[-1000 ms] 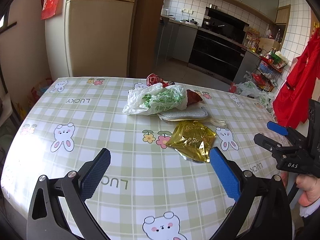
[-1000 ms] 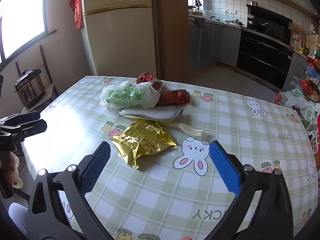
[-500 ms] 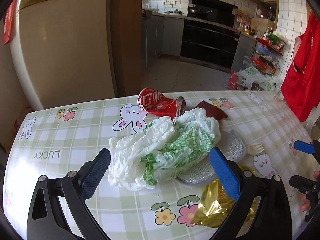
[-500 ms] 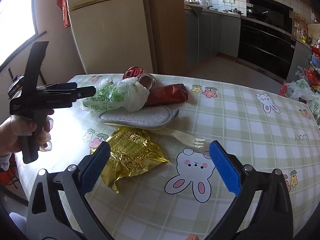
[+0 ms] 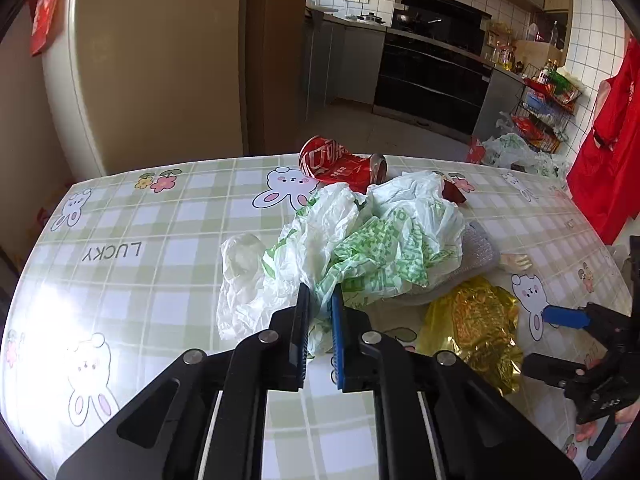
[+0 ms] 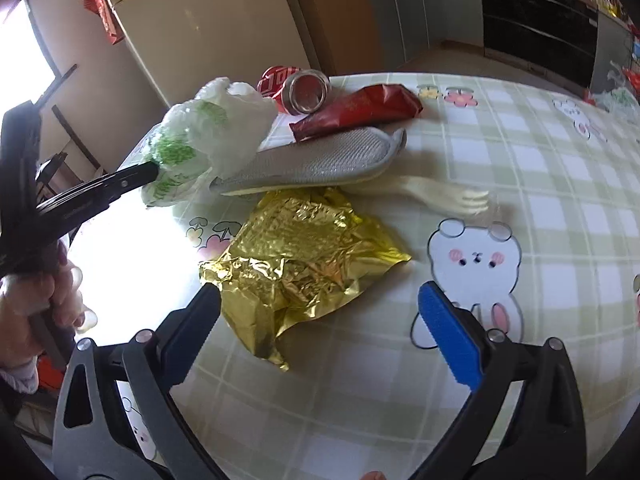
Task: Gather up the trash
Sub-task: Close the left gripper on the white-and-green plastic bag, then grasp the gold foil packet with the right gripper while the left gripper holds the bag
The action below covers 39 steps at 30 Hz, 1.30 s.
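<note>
Can (image 5: 340, 162) behind bag (image 5: 372, 240); wrapper (image 5: 474, 322) right of bag.

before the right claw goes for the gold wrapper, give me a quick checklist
1. Left claw shut on bag: ok.
2. Right claw open: ok.
3. Gold wrapper between its fingers: not ok, it lies just ahead.
4. Wrapper free of the fork and grey pad: cannot tell, its far edge meets them.
5. Bag lifted off the table: cannot tell.

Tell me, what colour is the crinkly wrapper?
Shiny gold wrapper, clearest in the right wrist view.
</note>
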### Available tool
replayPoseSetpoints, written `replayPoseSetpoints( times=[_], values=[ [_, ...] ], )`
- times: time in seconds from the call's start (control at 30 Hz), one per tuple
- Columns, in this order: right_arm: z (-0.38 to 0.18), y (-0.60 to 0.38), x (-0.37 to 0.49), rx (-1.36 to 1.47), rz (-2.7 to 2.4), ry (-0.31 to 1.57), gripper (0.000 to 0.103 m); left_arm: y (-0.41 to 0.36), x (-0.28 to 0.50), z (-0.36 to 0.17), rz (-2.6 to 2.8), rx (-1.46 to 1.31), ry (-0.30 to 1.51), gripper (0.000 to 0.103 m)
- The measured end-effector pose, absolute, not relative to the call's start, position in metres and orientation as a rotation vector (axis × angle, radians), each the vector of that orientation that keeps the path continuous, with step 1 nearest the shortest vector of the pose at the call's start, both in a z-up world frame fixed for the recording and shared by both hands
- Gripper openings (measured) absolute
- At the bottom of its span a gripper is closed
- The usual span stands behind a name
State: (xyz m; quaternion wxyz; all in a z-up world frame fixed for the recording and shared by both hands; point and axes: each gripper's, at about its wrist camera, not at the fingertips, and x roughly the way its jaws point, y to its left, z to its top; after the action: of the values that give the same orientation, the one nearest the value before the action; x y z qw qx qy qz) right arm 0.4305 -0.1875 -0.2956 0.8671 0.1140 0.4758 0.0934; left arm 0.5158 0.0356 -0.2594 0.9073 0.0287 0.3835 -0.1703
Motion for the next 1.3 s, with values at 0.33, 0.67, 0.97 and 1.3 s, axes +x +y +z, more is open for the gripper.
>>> replayPoseSetpoints(
  times=[0.33,0.67,0.97,1.3],
  values=[
    [-0.308,-0.159,0.462,0.247,-0.002,1.022,0.097,0.06,0.454,-0.235,-0.324,0.017,0.76,0.01],
    [-0.295,-0.168,0.443,0.341,0.069,1.048,0.062,0.08,0.411,-0.223,-0.295,-0.087,0.749,0.01],
    [-0.291,-0.181,0.385,0.354,0.149,1.069,0.006,0.07,0.351,-0.224,-0.28,-0.1,0.775,0.01],
    [-0.274,-0.21,0.326,0.361,0.162,1.013,0.005,0.066,0.297,-0.216,-0.249,-0.12,0.778,0.01]
  ],
)
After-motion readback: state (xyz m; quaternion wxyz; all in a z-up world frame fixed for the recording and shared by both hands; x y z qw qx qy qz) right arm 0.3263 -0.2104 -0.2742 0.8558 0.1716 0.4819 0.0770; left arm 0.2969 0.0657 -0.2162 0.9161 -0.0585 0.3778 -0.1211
